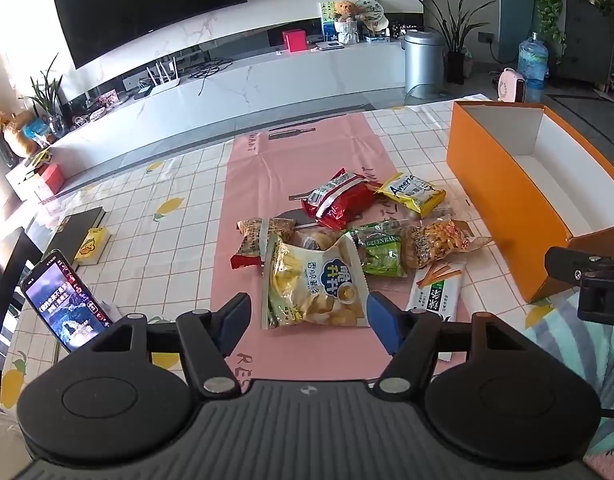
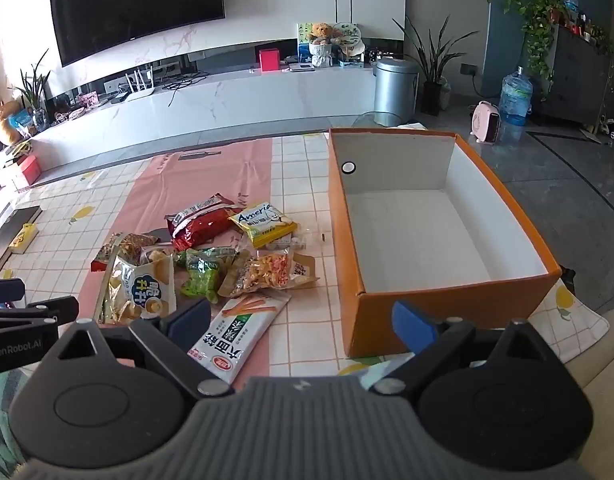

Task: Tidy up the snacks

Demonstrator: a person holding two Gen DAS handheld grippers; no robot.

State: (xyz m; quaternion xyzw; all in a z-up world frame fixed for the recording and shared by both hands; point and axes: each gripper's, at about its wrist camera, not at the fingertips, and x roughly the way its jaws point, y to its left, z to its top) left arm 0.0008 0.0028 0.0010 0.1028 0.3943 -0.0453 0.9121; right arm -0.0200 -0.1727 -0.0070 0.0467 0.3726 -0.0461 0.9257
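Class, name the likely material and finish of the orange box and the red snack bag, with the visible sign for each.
Orange box: probably cardboard, matte orange outside, white inside; thin walls, folded corners.
Red snack bag: seemingly plastic film, glossy; crinkles catch highlights.

Orange box [image 1: 503,196] cut off at right edge

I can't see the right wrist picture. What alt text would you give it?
An open right gripper hovers, holding nothing, over a tiled tablecloth between a pile of snack bags and an empty orange box. A white noodle packet lies nearest. A living room with a television lies beyond.
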